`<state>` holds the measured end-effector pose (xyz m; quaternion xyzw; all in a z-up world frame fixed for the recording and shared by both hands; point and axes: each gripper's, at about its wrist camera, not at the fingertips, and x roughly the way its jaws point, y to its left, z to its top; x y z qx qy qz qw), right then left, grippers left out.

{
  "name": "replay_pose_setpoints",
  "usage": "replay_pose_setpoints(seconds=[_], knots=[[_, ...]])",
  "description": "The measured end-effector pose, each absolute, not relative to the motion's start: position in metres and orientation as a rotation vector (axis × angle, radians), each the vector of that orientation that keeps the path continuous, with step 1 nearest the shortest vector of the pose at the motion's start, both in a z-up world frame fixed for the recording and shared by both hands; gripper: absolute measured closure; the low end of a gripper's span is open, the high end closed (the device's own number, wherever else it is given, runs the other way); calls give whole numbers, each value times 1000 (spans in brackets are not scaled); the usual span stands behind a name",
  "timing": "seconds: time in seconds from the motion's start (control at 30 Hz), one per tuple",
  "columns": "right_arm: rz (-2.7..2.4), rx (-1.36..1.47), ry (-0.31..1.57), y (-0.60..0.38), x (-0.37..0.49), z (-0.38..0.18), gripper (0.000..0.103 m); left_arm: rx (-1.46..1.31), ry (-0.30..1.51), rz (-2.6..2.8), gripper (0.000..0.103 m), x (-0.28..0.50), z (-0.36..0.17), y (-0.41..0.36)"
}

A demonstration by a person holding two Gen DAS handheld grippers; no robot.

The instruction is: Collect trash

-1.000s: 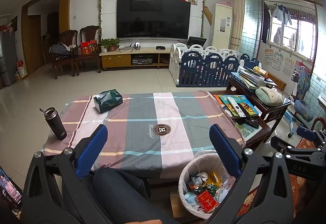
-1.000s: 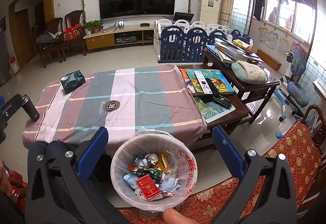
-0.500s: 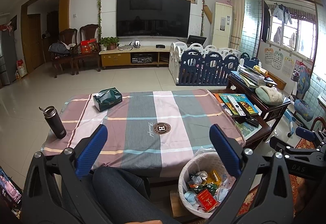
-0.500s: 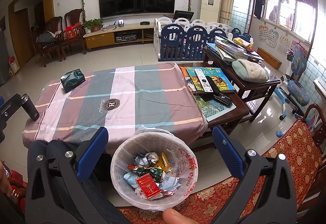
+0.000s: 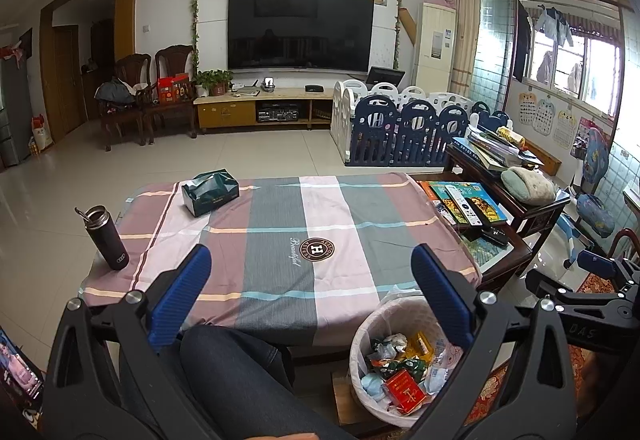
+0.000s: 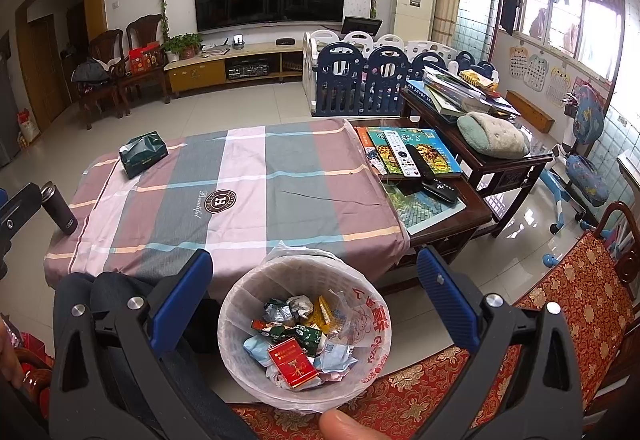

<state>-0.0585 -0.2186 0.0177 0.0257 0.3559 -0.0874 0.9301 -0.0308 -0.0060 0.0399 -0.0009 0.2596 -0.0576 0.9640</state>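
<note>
A white lined waste basket (image 6: 236,304) stands on the floor at the table's near edge, holding several crumpled wrappers and a red packet (image 6: 294,362). My right gripper (image 6: 314,272) hangs open right above it, with nothing between its blue fingers. The same basket (image 5: 362,336) shows low right in the left wrist view. My left gripper (image 5: 310,266) is open and empty over the near edge of the striped tablecloth (image 5: 280,240). The cloth carries a green tissue box (image 5: 210,192) at its far left and a dark flask (image 5: 106,238) at its left edge.
A person's knee (image 5: 232,372) in dark trousers sits below the left gripper. A dark wooden side table (image 6: 436,196) with books and remote controls adjoins the table on the right. A red patterned seat (image 6: 560,304) lies near right. Tiled floor and a playpen lie beyond.
</note>
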Motion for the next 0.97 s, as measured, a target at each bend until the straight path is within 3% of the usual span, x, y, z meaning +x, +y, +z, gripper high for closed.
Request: replay_pose_setpoints(seconds=[0.73,0.97], knots=[[-186,63,757,-220,-50,10,3,-13,523,-121,3,-23,35,1],[-170,155,825,-219,2,-25,3,-19,562,-32,3,39,3,22]])
